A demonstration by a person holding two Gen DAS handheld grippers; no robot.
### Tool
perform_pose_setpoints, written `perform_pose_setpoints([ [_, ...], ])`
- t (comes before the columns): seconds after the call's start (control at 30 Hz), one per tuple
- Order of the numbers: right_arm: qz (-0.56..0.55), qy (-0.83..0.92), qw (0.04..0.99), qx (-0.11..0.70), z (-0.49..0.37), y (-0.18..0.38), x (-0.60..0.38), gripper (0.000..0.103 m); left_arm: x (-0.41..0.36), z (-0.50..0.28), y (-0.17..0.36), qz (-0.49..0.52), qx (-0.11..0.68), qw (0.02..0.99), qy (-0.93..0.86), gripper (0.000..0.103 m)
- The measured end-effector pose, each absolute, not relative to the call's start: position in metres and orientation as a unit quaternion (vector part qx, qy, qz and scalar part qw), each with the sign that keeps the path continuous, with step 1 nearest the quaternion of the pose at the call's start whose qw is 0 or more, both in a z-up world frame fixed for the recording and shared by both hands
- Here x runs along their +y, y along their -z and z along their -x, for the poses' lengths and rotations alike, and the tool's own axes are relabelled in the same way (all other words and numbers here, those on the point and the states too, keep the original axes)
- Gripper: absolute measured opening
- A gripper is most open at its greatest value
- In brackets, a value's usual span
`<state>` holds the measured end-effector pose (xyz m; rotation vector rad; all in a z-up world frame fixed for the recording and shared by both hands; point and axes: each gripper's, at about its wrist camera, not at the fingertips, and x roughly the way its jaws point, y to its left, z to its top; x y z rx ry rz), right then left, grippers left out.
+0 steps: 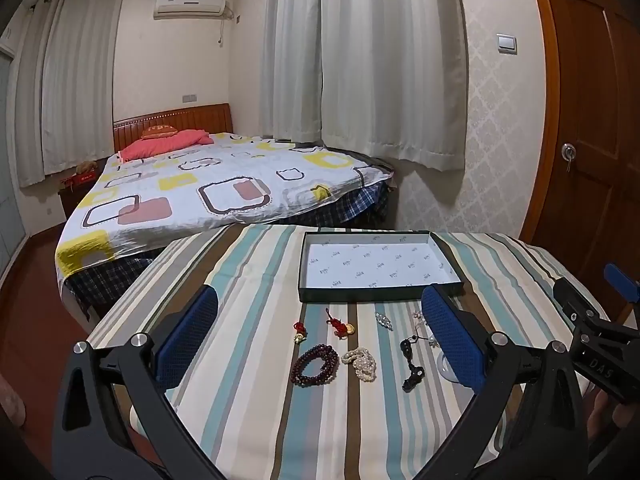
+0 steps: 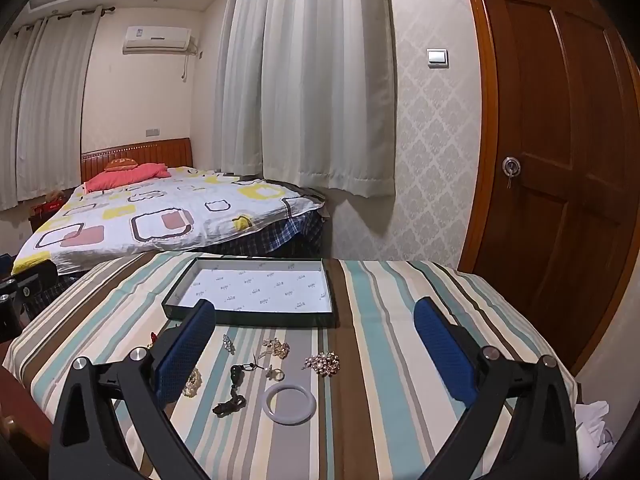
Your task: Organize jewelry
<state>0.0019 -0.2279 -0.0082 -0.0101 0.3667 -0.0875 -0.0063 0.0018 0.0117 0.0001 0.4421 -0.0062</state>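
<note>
Jewelry lies scattered on a striped tablecloth (image 1: 248, 400) in front of a shallow dark box (image 1: 376, 298) lined with white paper. In the left wrist view I see a dark red bead bracelet (image 1: 314, 364), a pearl strand (image 1: 360, 362), a black pendant (image 1: 410, 364), two red knot charms (image 1: 340, 326) and a clear crystal piece (image 1: 382, 320). The right wrist view shows the box (image 2: 248, 318), a pale bangle (image 2: 289, 403), a gold brooch (image 2: 322, 364), a gold chain (image 2: 277, 347) and the black pendant (image 2: 232, 396). My left gripper (image 1: 320, 336) and right gripper (image 2: 316, 344) hover open above the pieces, holding nothing.
A bed (image 1: 224, 192) with a patterned cover stands beyond the table. White curtains (image 1: 360, 60) hang behind it. A wooden door (image 2: 560, 160) is at the right. The right gripper's body (image 1: 592, 332) shows at the right edge of the left wrist view.
</note>
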Motion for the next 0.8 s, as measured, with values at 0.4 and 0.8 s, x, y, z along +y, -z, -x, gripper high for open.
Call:
perform_pose_setpoints([
  [0.4, 0.005, 0.044, 0.982, 0.182, -0.002, 0.0086, -0.2277, 0.097, 0.0038, 0.0046, -0.0079, 0.005, 0.222, 0.975, 0.002, 0.099],
  [0.8, 0.005, 0.044, 0.982, 0.182, -0.0018, 0.009, -0.2269, 0.097, 0.0048, 0.0035, -0.006, 0.007, 0.224, 0.975, 0.002, 0.099],
])
